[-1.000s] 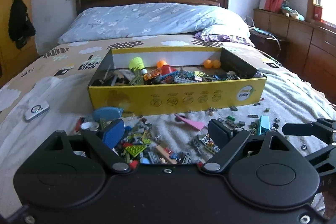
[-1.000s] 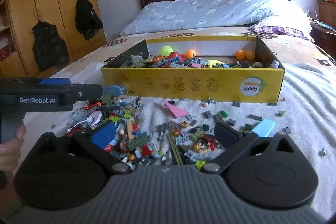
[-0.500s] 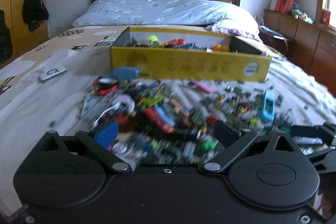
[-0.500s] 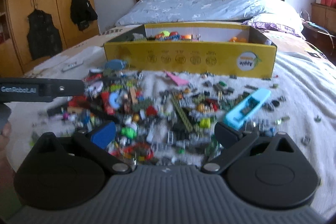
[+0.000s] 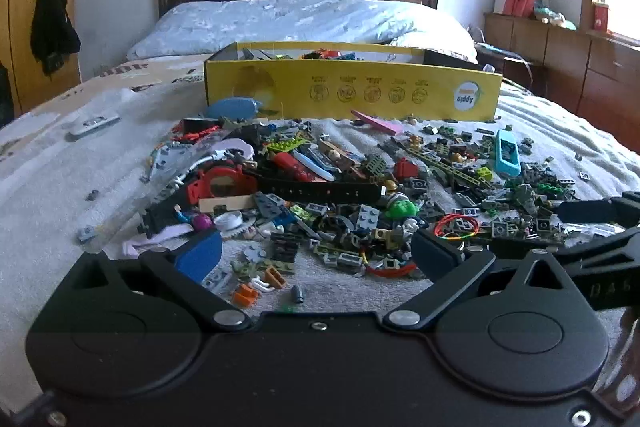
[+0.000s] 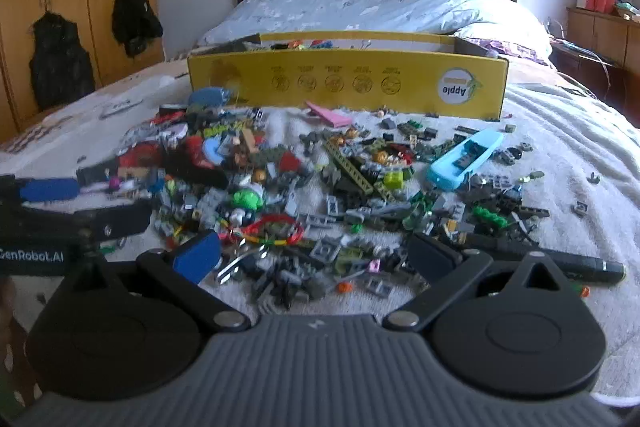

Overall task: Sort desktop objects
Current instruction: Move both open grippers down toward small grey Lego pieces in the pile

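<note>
Both tongs hang low over a heap of small bricks and oddments (image 5: pixel 340 187) spread on the bed (image 5: pixel 60 187), filling the middle of each frame. The left tongs (image 5: pixel 316 255) stand wide with nothing between them, and the right tongs (image 6: pixel 314 253) are likewise spread and empty. Behind the heap, in the upper centre of both views, sits the yellow box (image 5: pixel 352 93), already holding some pieces.

This looks like the approach before a pick: nothing is gripped yet. Near the right tongs lies a red and green band (image 6: pixel 272 227), just beyond the blue pad; a light blue case (image 6: pixel 464 157) lies toward centre right. The next move likely calls for choosing one piece at the heap's near edge, lowering around it alone, closing, then carrying it to the box
</note>
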{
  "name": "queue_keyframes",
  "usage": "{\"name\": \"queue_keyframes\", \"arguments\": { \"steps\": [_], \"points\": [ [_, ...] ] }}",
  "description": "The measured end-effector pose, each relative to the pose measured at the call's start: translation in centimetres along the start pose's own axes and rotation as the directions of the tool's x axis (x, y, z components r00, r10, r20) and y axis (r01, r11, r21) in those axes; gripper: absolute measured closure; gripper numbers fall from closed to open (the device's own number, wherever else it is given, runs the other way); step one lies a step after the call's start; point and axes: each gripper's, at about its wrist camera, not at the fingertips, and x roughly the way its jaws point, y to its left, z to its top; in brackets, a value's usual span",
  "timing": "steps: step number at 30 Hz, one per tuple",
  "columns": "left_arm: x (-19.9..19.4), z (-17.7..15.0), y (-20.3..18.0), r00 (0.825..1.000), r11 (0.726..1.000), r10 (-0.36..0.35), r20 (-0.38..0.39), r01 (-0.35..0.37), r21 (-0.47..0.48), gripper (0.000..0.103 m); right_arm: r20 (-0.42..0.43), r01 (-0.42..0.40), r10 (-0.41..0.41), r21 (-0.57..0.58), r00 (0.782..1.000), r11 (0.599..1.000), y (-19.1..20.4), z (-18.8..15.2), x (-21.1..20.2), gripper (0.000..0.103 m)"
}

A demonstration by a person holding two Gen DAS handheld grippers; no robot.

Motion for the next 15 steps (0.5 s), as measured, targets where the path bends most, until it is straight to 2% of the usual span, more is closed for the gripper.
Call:
{"name": "queue_keyframes", "arguments": {
  "steps": [2, 7, 12, 15],
  "points": [
    [0.3, 0.1, 0.1, 1.0, 1.0, 0.002, -0.01, -0.002, -0.015, 0.002, -0.011, 0.0, 0.0, -0.011, 1.0, 1.0, 0.1, -0.1, 0.2, 0.0],
    [0.8, 0.0, 0.0, 0.999, 0.999, 0.018, -0.028, -0.019, -0.042, 0.002, -0.037, -0.021, 0.023, 0.048, 0.999, 0.999, -0.4, -0.4, 0.8, 0.0],
    [1.5, -0.1, -0.5, 0.996, 0.997, 0.078, -0.054, -0.079, -0.026, 0.001, -0.049, -0.027, 0.03, 0.061, 0.998, 0.998, -0.5, -0.8, 1.3, 0.0],
    [1.6, 0.0, -0.5, 0.995, 0.996, 0.078, -0.069, -0.081, -0.046, 0.001, -0.054, -0.021, 0.025, 0.076, 0.998, 0.997, -0.7, -0.9, 1.4, 0.0]
  ]
}}
